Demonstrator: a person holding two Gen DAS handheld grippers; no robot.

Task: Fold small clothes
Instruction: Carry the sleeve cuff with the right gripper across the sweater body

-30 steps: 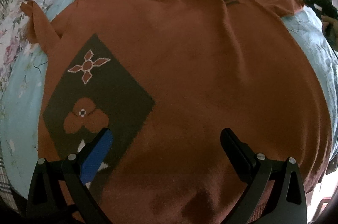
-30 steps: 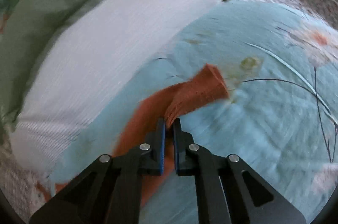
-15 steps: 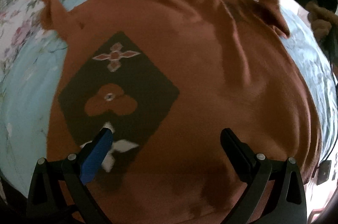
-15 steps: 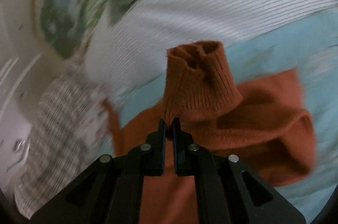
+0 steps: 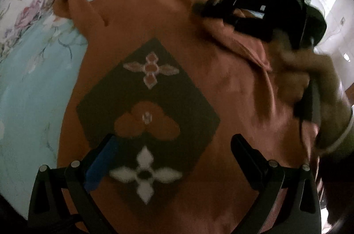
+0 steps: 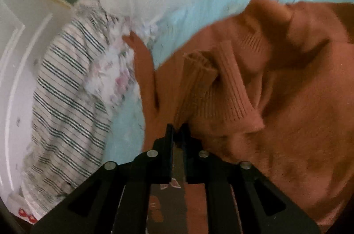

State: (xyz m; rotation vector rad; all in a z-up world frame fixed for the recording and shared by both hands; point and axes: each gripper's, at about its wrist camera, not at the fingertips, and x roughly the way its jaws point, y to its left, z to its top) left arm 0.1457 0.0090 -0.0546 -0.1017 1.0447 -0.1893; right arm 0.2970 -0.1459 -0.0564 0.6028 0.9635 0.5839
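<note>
I'm holding the right tool (image 6: 178, 130) clamped on the sleeve cuff (image 6: 199, 70), sweater (image 5: 221, 83) body lying right of it. The left tool (image 5: 174, 154) is hovering apart over the diamond patch (image 5: 150, 101), farther from the sleeve.

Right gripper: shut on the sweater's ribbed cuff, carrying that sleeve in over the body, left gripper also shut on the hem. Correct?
Not quite. The left gripper is open, its fingers spread above the orange sweater and gripping nothing, per the left wrist view. The right gripper is indeed shut on the sleeve, carrying it over the body.
</note>
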